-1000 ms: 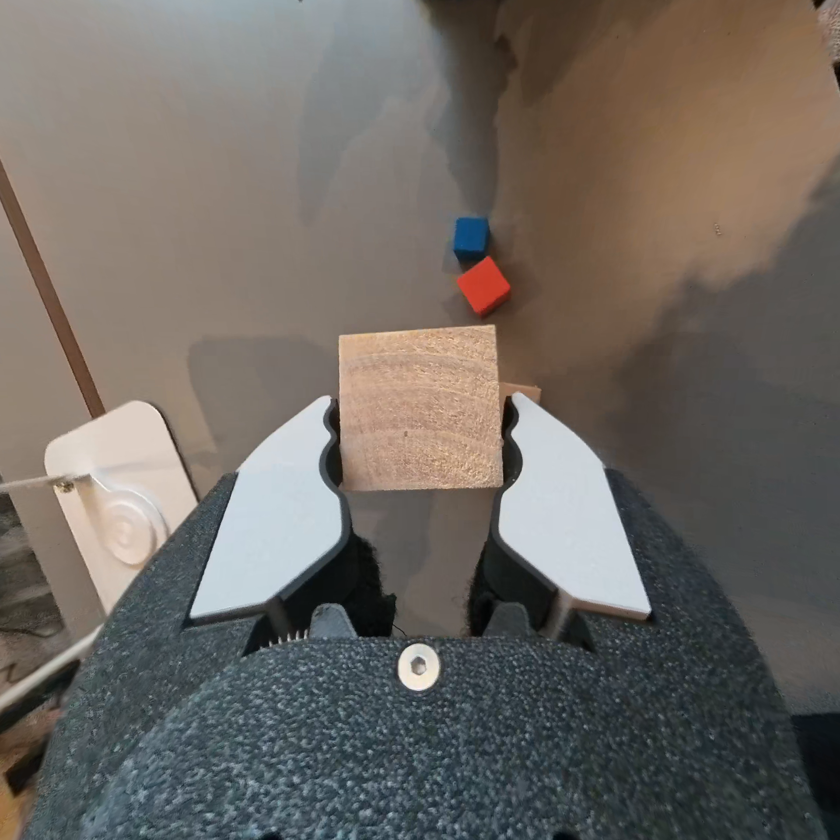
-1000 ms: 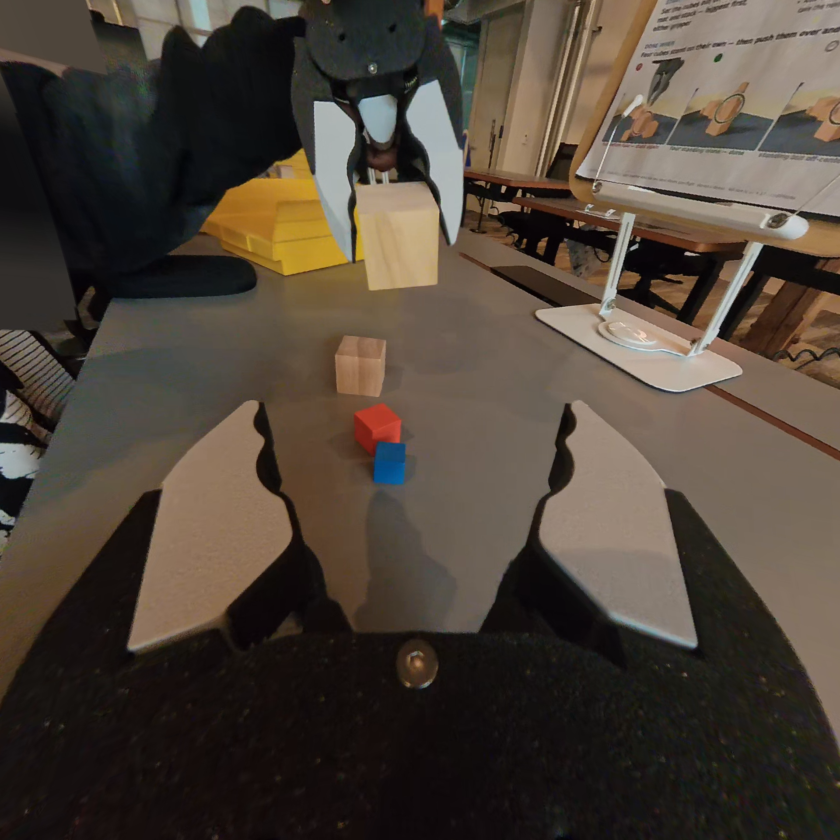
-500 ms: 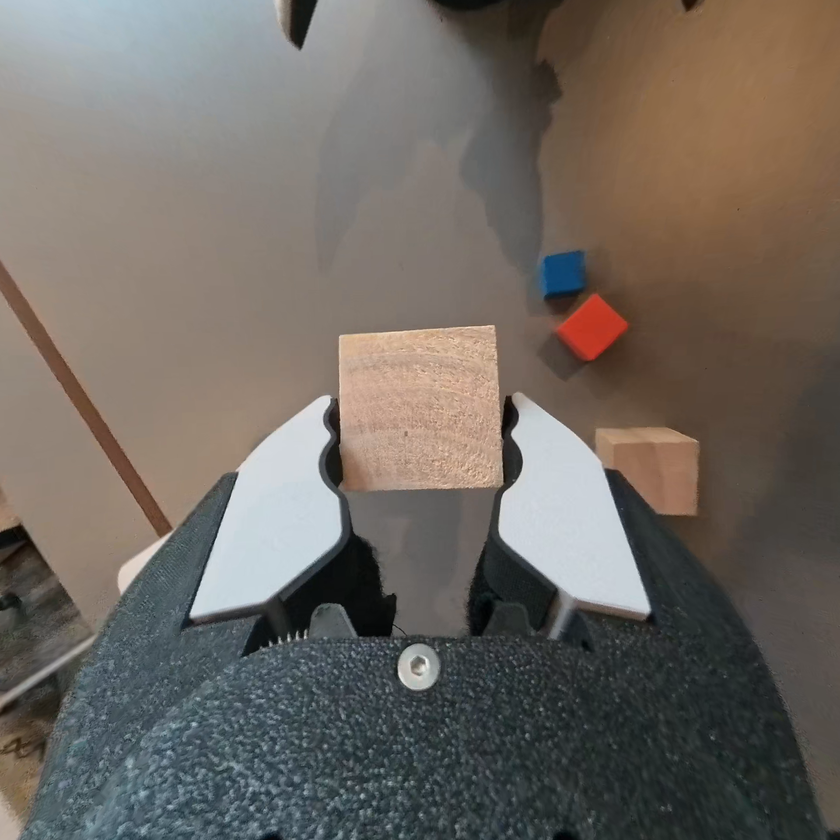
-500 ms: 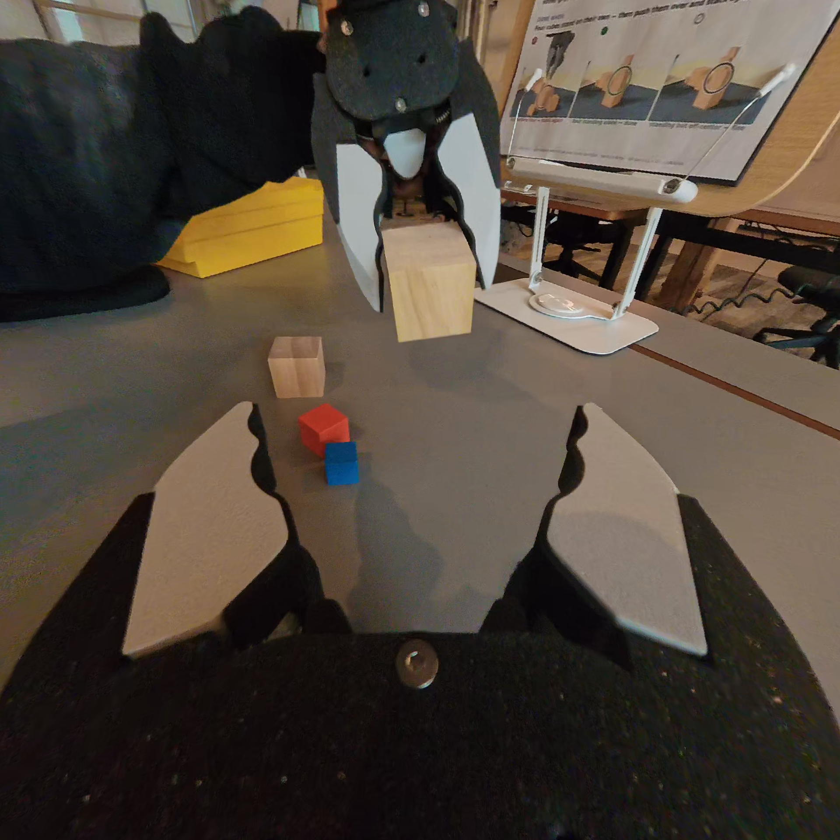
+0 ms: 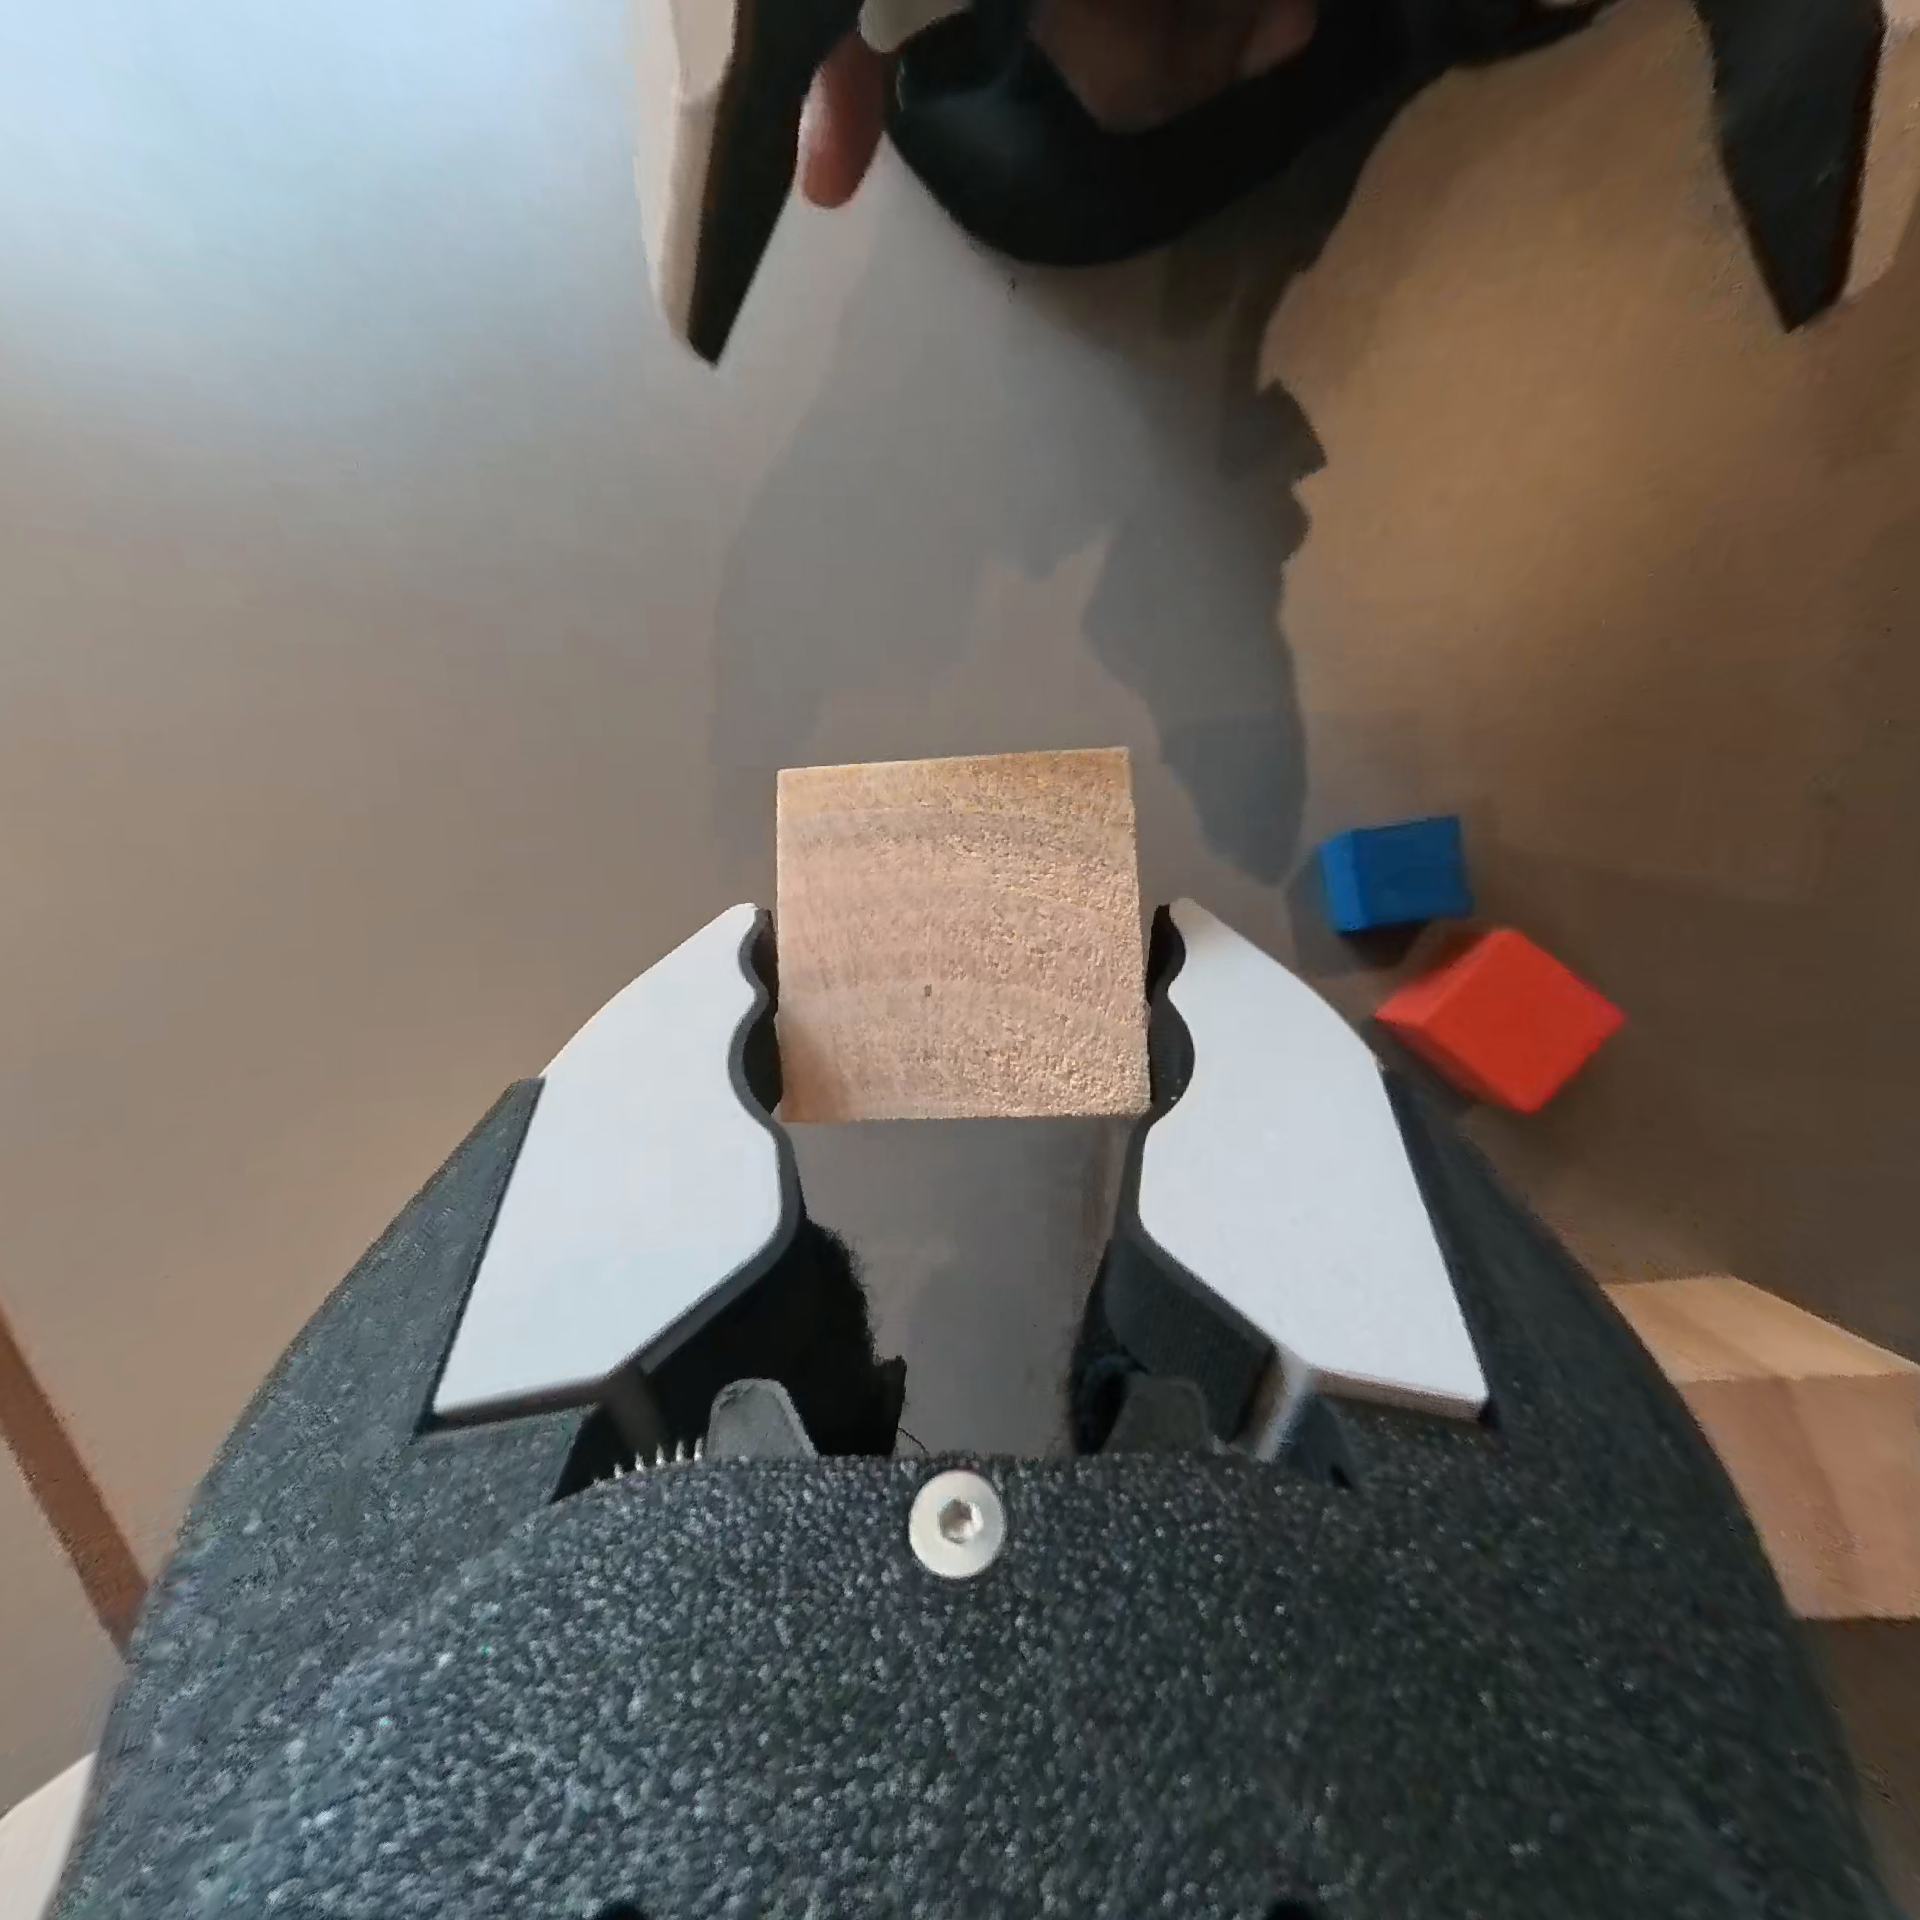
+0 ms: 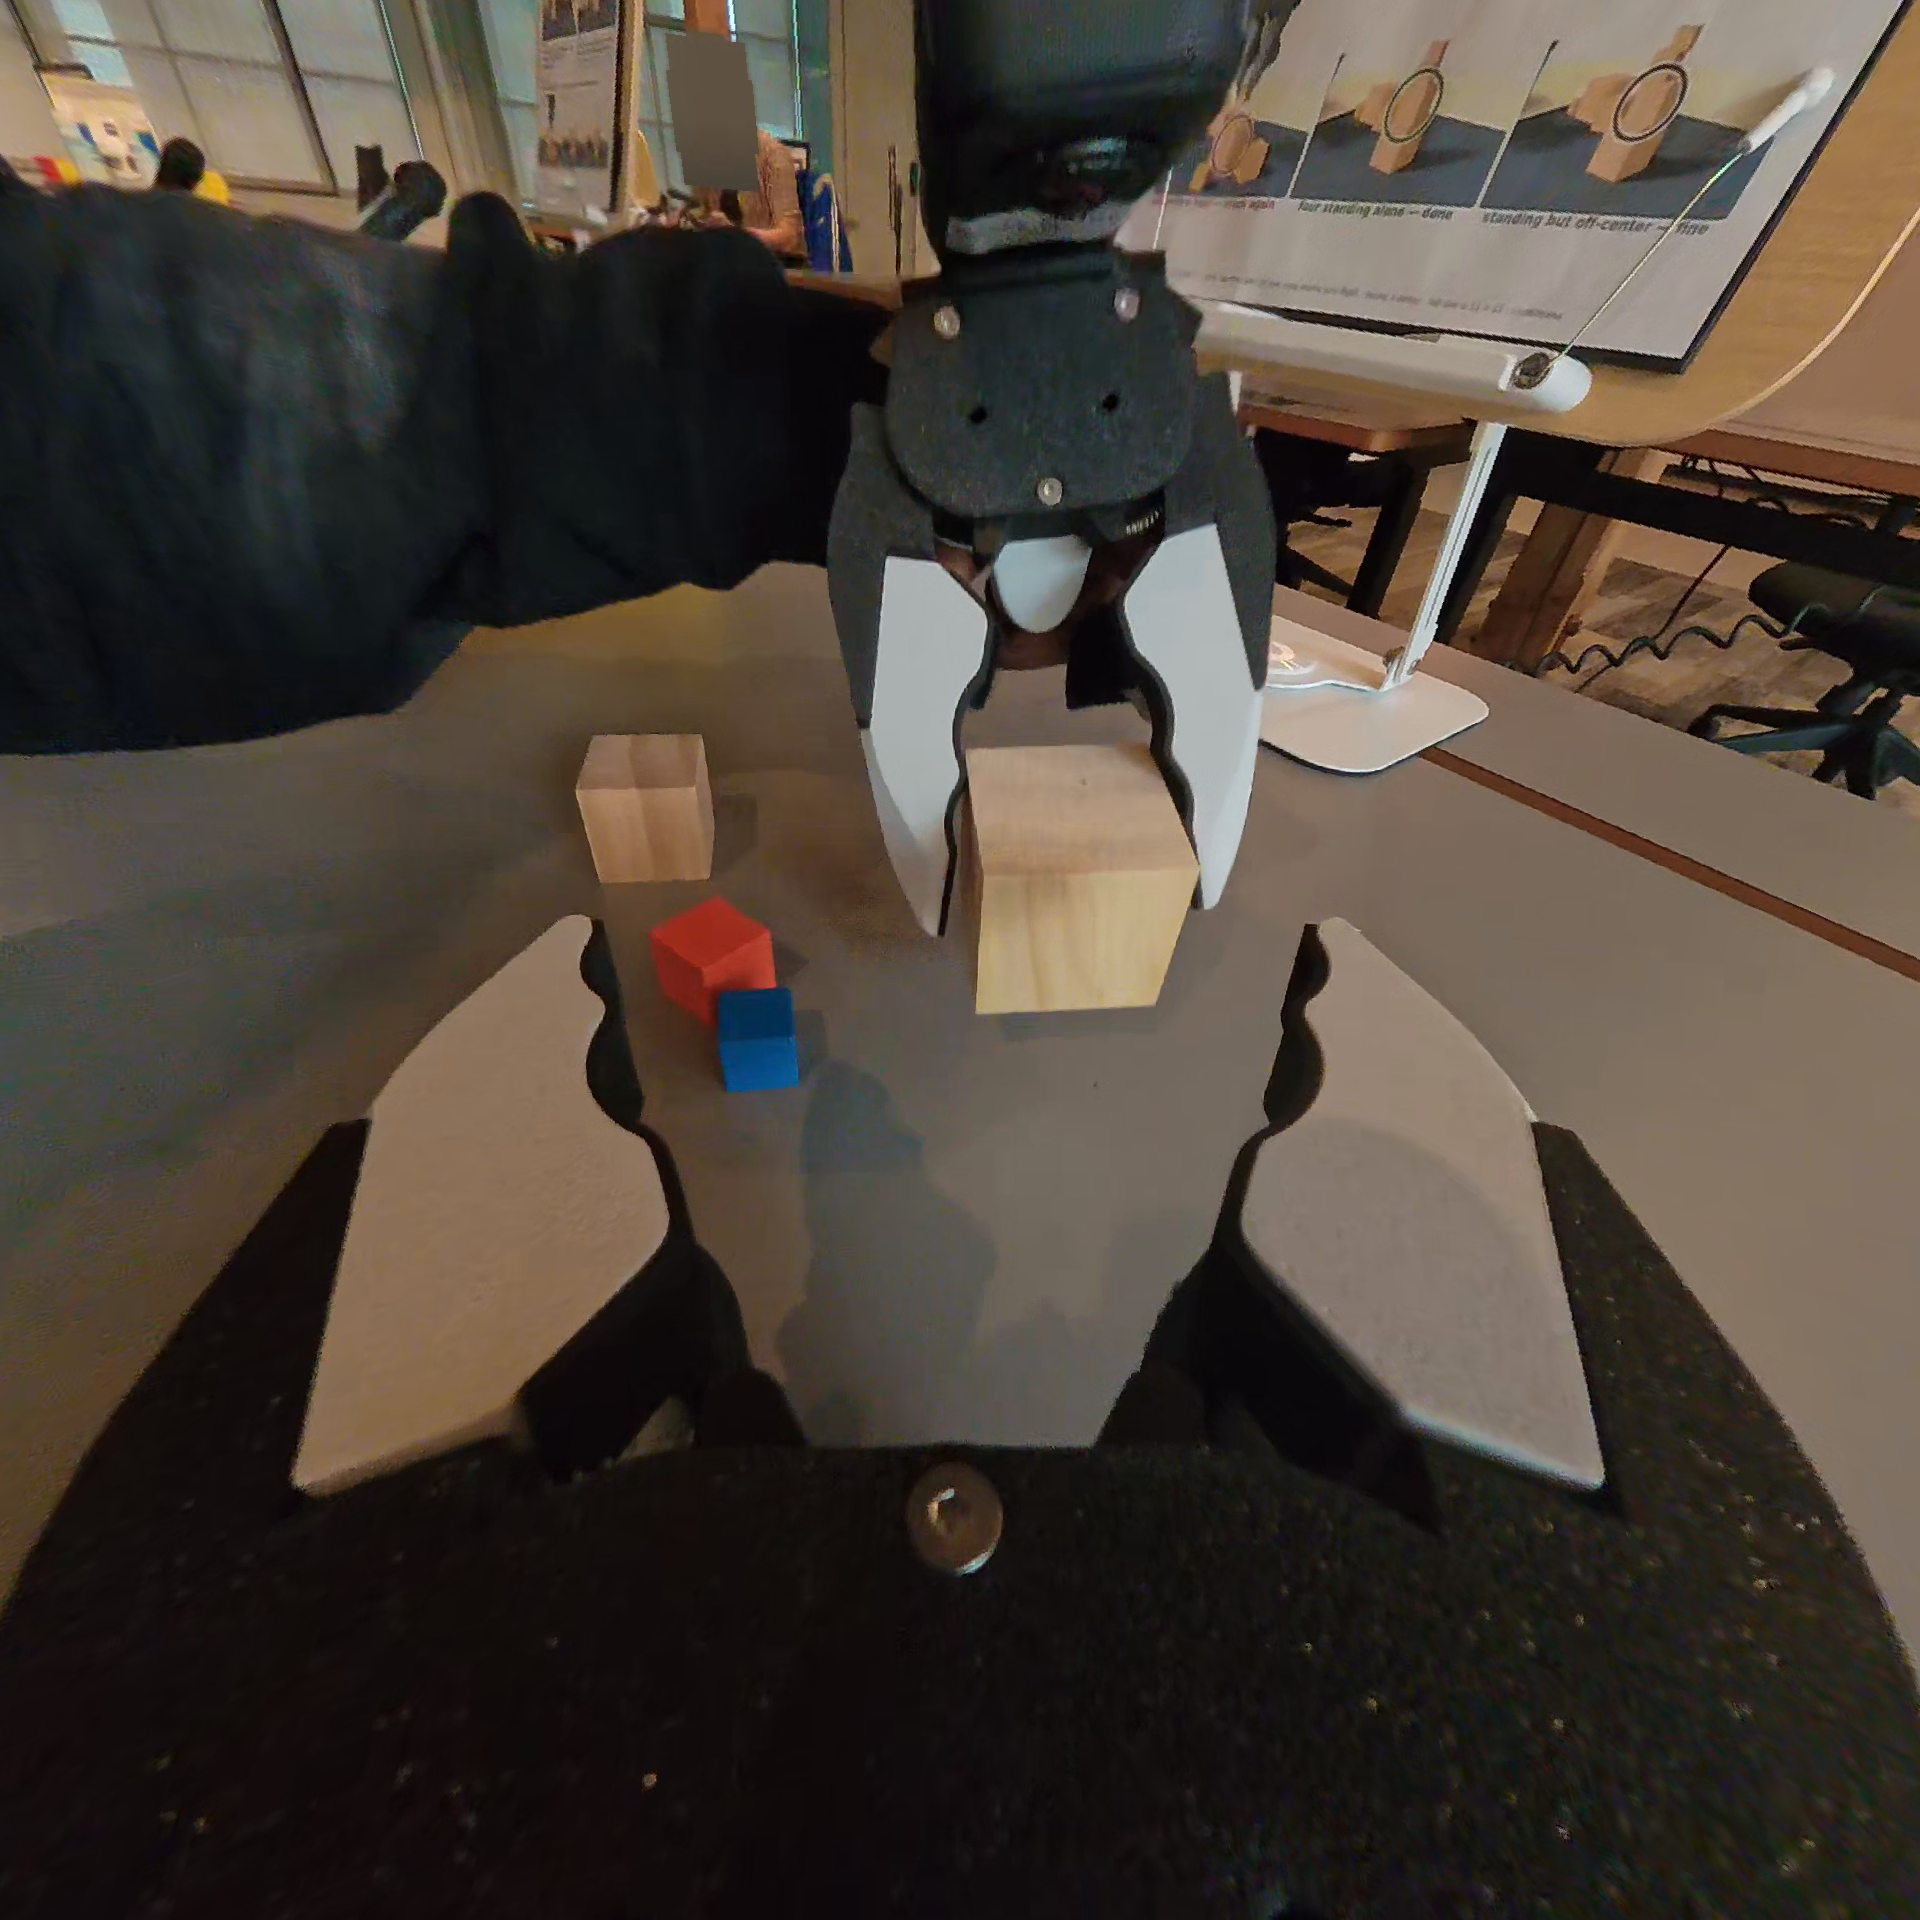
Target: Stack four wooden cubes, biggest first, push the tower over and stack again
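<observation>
Four cubes: all were in view on the grey table (image 6: 1558, 935) — two plain wood, one red, one blue.
Left gripper (image 5: 961, 925): its white fingers (image 5: 634, 1164) were clamped on opposite sides of the largest wooden cube (image 5: 961, 935), pointing down at the tabletop.
Largest wooden cube: in the right wrist view it sat at or just above the table surface; contact could not be told.
Right gripper (image 6: 951, 940): its jaws stood wide apart with nothing between them, low over the table and facing the left gripper.
Smaller wooden cube (image 6: 644, 805): stood on the table, apart from the held cube.
Red cube (image 6: 712, 956): lay near the smaller wooden cube, turned at an angle.
Blue cube (image 6: 758, 1039): the smallest — just beside the red cube, possibly touching it.
Background: a white stand (image 6: 1371, 707) held an instruction sheet (image 6: 1507, 145) beyond the cubes.
</observation>
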Demonstrator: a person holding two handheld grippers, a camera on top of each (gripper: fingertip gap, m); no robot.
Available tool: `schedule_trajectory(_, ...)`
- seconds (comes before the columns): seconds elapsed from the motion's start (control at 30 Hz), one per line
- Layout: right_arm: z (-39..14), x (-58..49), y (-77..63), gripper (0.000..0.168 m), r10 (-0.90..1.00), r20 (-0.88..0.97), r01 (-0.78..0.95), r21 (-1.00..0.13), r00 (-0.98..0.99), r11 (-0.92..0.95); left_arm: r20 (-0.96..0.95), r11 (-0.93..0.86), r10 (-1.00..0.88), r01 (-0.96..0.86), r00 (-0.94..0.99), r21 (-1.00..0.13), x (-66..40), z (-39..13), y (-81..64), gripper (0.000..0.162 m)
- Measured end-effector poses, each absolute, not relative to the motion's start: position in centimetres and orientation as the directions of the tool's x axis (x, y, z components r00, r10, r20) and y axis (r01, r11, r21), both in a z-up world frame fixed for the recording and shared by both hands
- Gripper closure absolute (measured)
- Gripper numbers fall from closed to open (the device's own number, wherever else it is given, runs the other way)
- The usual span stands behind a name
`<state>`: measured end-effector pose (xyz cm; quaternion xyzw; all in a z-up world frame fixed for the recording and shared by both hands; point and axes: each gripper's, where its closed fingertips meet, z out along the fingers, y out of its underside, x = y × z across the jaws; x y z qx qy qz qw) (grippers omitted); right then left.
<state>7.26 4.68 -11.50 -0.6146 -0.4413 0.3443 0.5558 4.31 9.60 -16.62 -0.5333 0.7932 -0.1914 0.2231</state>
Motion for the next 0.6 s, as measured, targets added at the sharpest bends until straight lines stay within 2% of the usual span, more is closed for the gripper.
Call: schedule_trajectory(0.6, -11.2, 7.5, 4.8, 0.052, 0.928, 0.038, 0.125, -0.992, 0.37, -0.01, -0.112, 0.307, -0.946, -0.736, -0.303, -0.604, 3.4, -19.5, 9.5, 0.094)
